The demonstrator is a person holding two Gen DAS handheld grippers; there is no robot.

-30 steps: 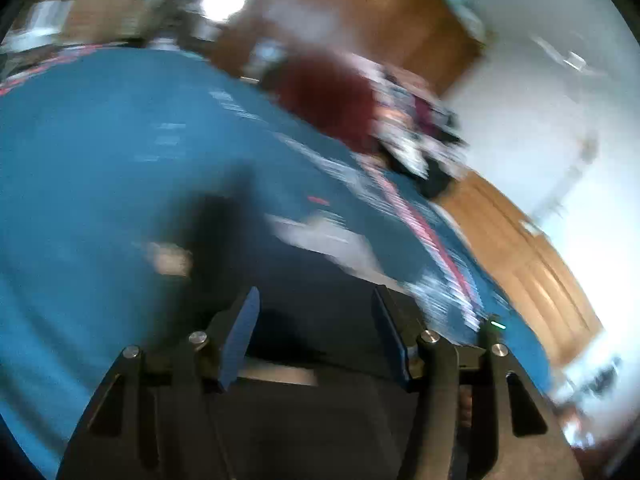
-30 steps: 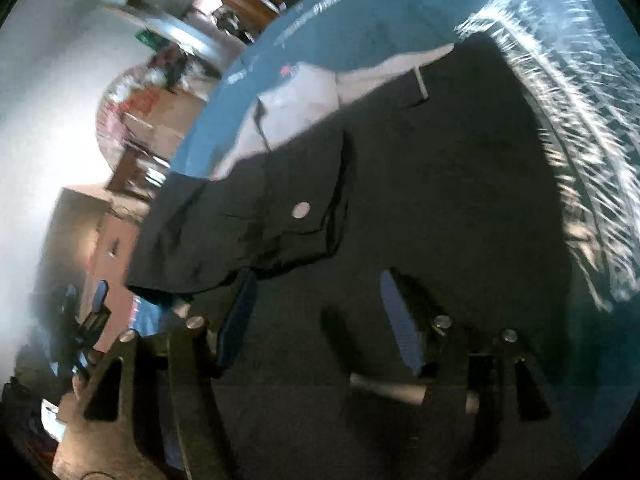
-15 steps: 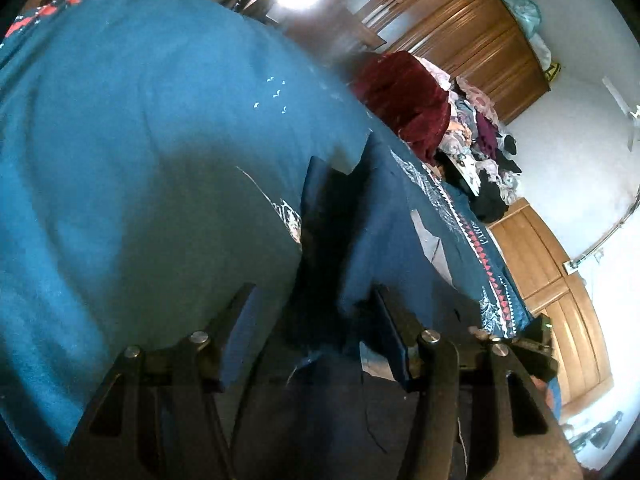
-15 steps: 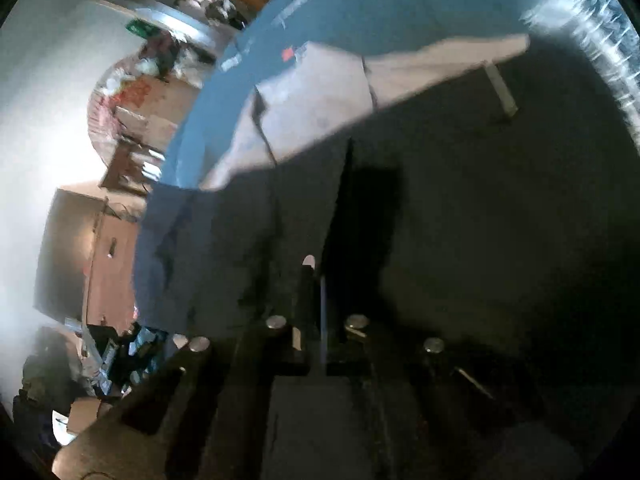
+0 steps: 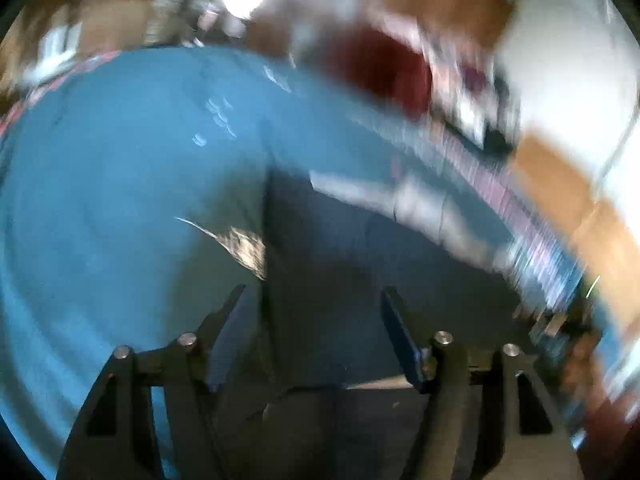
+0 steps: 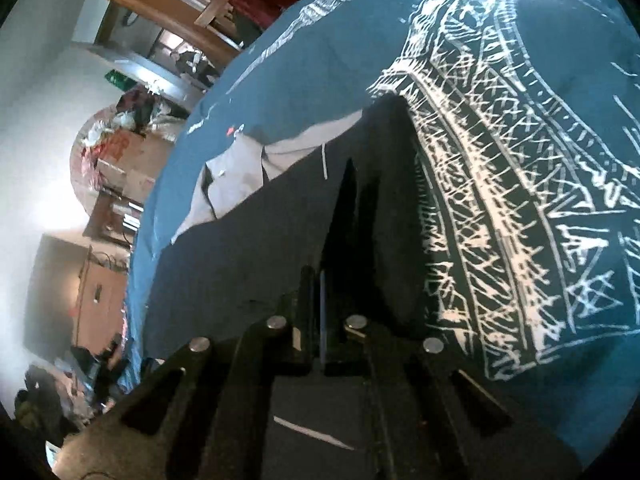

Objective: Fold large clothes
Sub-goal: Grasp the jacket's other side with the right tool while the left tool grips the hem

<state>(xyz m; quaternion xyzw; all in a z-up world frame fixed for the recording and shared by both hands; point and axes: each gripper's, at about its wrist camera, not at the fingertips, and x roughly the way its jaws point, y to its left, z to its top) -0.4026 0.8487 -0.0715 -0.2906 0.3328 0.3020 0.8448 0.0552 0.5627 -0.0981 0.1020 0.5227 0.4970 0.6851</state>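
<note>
Across the blue bedspread (image 6: 304, 40) with its white line-drawn tower print lies the dark garment (image 6: 248, 264), a large piece of black or navy cloth spread mostly flat. Its pale grey inner lining (image 6: 240, 168) shows at the far end, which suggests a waistband or collar turned open there; the exact kind of clothing is hard to tell.

The right tongs (image 6: 318, 280) are clenched on a fold of the dark garment, and the cloth rises from them in a sharp ridge that runs away toward the far edge. The left tongs (image 5: 312, 332) stand released, fingers well apart, with the garment's near part lying between and under them; that view is smeared by motion, so whether they touch the cloth cannot be told.

Judging by the layout, the folding is at an early or middle stage: one edge looks straight and doubled along the side seen in the left wrist view, yet the garment covers a broad patch of the bed and no compact stack is formed. Further folds and a final flattening seem left to do.
</note>
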